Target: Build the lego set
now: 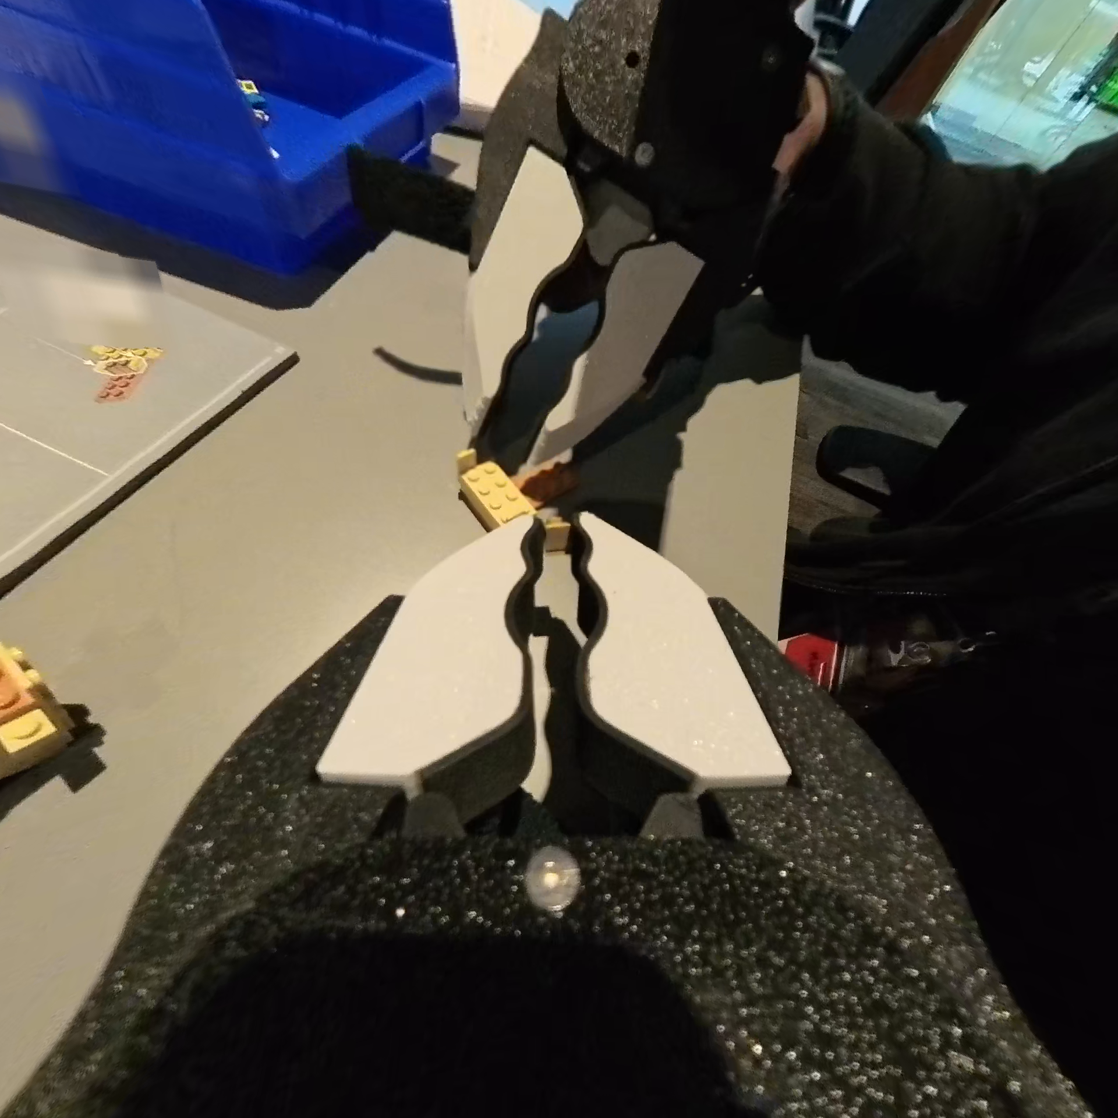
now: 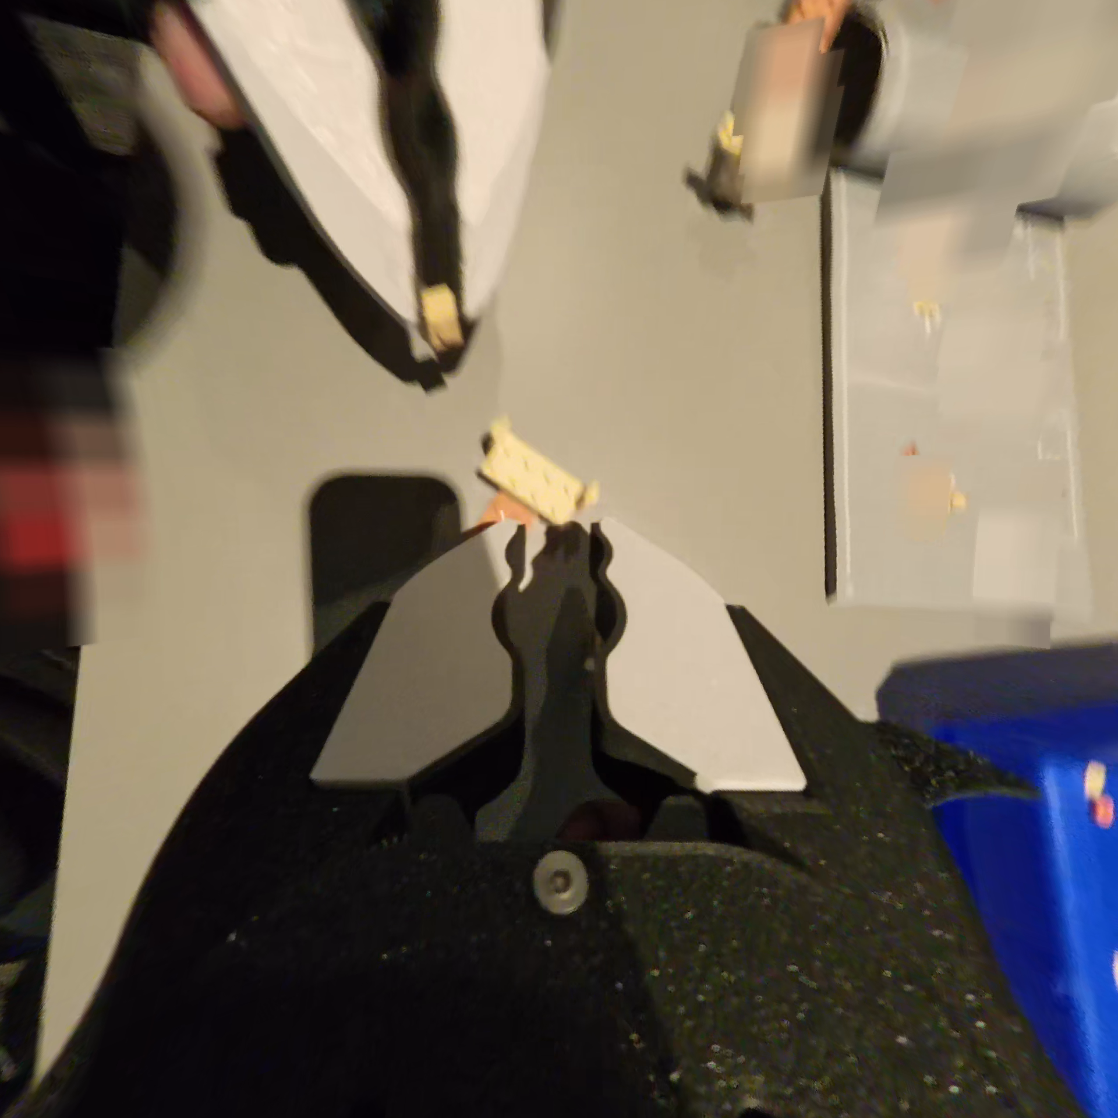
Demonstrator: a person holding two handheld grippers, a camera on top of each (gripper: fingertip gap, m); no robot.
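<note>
The left gripper [image 1: 555,525] pinches a small tan piece [image 1: 557,533], poised to join the tan-and-brown assembly [image 1: 497,497] that the right gripper [image 2: 559,527] clamps above the tabletop [image 1: 272,544] (steadying it for pressing).

It looks like an office or a lab workroom. A plain grey table [image 1: 254,544] carries a blue plastic sorting bin [image 1: 290,151] and a grey instruction sheet [image 1: 91,411]. A black office chair [image 1: 859,466] stands beside the table.
</note>
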